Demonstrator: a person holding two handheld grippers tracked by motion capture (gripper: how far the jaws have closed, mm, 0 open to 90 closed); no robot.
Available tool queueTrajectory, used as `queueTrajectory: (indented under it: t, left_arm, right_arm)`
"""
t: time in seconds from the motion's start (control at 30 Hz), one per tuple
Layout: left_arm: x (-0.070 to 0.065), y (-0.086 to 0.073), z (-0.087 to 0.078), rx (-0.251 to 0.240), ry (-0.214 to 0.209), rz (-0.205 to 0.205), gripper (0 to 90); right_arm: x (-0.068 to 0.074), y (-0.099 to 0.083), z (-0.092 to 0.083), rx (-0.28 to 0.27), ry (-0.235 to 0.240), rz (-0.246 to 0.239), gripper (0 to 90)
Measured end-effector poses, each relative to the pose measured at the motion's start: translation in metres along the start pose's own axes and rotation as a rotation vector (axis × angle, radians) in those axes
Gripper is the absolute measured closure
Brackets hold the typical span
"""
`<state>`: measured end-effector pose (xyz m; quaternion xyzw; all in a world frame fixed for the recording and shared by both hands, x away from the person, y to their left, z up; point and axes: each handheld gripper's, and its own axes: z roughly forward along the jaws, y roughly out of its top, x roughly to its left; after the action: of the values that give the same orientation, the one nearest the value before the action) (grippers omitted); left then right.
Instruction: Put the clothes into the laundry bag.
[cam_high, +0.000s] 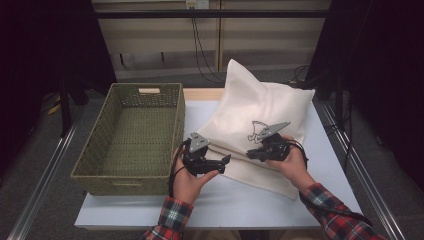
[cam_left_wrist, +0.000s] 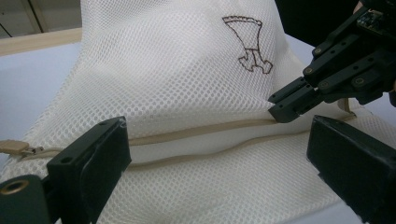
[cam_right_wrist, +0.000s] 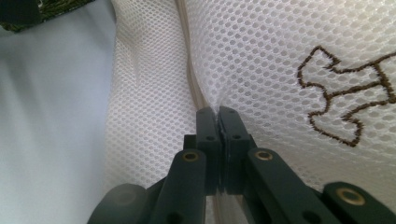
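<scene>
A white mesh bag with a brown embroidered motif lies on the light table, one corner propped up at the back. A beige zipper strip runs across it, with the zipper pull at its left end. My right gripper is shut, and its tips pinch a fold of mesh right beside the zipper strip; from the left gripper view the right gripper meets the bag at that strip. My left gripper stands open at the bag's near edge, and the left gripper has its jaws wide apart with the zipper between them, not pressing it.
A green woven basket stands on the left of the table, close to the bag and the left hand. The table's front edge lies just before the person's plaid sleeves. Metal rails run along both sides of the table.
</scene>
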<state>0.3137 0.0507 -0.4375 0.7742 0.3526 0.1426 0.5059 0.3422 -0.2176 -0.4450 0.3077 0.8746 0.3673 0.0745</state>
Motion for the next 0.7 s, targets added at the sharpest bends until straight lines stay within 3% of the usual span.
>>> queueTrajectory:
  t: [0.07,0.1,0.7]
  left_arm:
    - [0.0004,0.0000,-0.0003,0.003,0.002,-0.002,6.0]
    - [0.0009,0.0000,-0.0004,0.001,0.000,0.003,6.0]
    - [0.0008,-0.0003,-0.0006,0.000,0.005,0.005,6.1]
  right_arm:
    - [0.0007,-0.0006,0.0007,0.004,-0.018,0.001,88.6]
    - [0.0005,-0.0010,0.0013,0.002,-0.001,0.008,88.6]
    - [0.0015,-0.0066,0.0054,0.002,0.002,0.011,88.8]
